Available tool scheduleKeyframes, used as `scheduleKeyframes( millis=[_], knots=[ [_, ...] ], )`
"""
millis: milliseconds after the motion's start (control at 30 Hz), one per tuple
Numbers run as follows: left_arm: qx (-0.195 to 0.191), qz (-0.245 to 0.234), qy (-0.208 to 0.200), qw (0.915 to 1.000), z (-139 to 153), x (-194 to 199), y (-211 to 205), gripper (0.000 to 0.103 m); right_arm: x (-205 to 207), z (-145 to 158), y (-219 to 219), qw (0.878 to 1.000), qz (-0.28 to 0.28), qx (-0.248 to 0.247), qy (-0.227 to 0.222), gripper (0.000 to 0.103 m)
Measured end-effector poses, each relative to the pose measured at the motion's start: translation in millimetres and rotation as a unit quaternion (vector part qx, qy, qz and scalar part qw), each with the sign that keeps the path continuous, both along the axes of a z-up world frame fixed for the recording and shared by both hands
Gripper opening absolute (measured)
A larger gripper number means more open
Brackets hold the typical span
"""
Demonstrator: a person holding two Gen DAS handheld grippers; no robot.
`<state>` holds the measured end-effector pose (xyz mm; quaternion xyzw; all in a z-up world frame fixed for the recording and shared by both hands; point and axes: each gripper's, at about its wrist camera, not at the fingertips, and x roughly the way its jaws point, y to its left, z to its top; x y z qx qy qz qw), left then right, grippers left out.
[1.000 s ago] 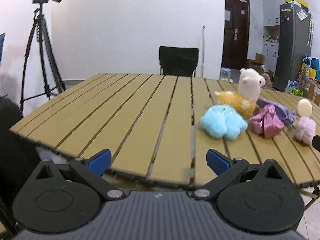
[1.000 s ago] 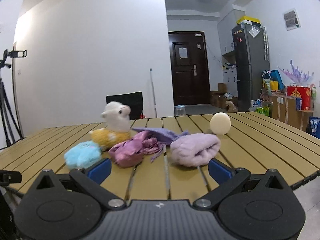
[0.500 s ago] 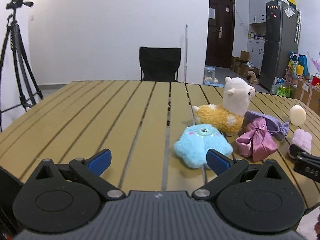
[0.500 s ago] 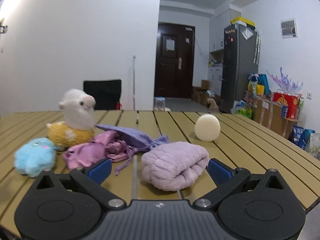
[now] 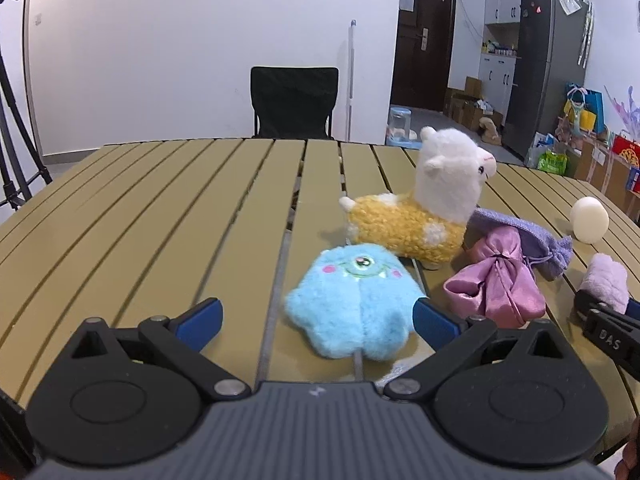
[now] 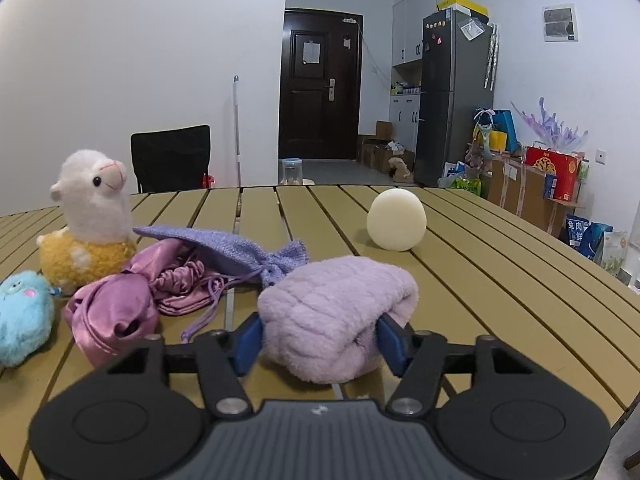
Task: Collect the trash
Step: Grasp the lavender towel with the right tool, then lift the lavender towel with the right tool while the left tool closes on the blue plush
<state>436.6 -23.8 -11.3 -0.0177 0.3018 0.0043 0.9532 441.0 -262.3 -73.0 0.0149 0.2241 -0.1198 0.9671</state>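
right tool (image 6: 320,338) has just been closing, pads now pinching the lilac fluffy roll (image 6: 336,314) on the desk (image 6: 480,280). left tool (image 5: 316,316) spread wide, blue monster plush (image 5: 354,300) between the tips, prob. untouched.

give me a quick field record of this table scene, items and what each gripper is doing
surface: slatted table
left gripper: jaws open, blue plush toy partly between them, no pressing seen
right gripper: jaws just closed in, pads pressing a folded lilac towel
other items: alpaca plush, pink satin pouch, purple knit pouch, cream ball
behind table: black chair
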Motion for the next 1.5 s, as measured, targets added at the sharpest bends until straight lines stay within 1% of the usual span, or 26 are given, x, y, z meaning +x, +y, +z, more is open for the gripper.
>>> scheduleKeyframes(
  millis=[33,133,200,267,333,500,667,833,1000,1233,1367,1400,1500],
  knots=[
    [0.000,0.000,0.001,1.0000,-1,2,-2,0.103,-1,0,-2,1.000,0.000,0.002,-0.001,0.052],
    [-0.003,0.000,0.007,1.0000,-4,6,-6,0.103,-4,1,-8,1.000,-0.006,0.010,-0.007,0.051],
    [-0.003,-0.001,0.009,1.0000,-6,9,-9,0.103,-7,1,-13,1.000,-0.006,0.015,-0.009,0.049],
    [-0.004,-0.002,0.009,1.0000,-6,11,-12,0.103,-11,1,-20,0.999,-0.001,0.027,-0.016,0.039],
    [-0.009,-0.002,0.009,0.9999,-7,14,-13,0.103,-16,2,-26,0.999,0.001,0.035,-0.026,0.036],
    [-0.018,-0.003,0.015,0.9997,-8,22,-16,0.103,-32,4,-38,0.998,0.001,0.033,-0.049,0.029],
    [-0.030,0.003,0.022,0.9993,-13,30,-20,0.103,-41,6,-53,0.998,-0.013,0.030,-0.058,0.028],
    [-0.023,0.014,0.032,0.9991,-20,39,-28,0.103,-46,6,-63,0.998,-0.022,0.026,-0.060,0.028],
    [-0.031,0.021,0.049,0.9981,-26,47,-27,0.103,-49,5,-67,0.998,-0.021,0.020,-0.059,0.028],
    [-0.023,0.019,0.049,0.9983,-27,49,-29,0.103,-50,4,-71,0.998,-0.020,0.026,-0.058,0.028],
    [-0.019,0.023,0.047,0.9985,-28,49,-30,0.097,-51,5,-71,0.998,-0.017,0.026,-0.059,0.028],
    [-0.017,0.023,0.046,0.9985,-28,48,-29,0.092,-51,5,-70,0.998,-0.017,0.026,-0.059,0.028],
    [-0.010,0.021,0.042,0.9989,-26,46,-29,0.085,-52,6,-70,0.998,-0.013,0.025,-0.059,0.028]
  ],
)
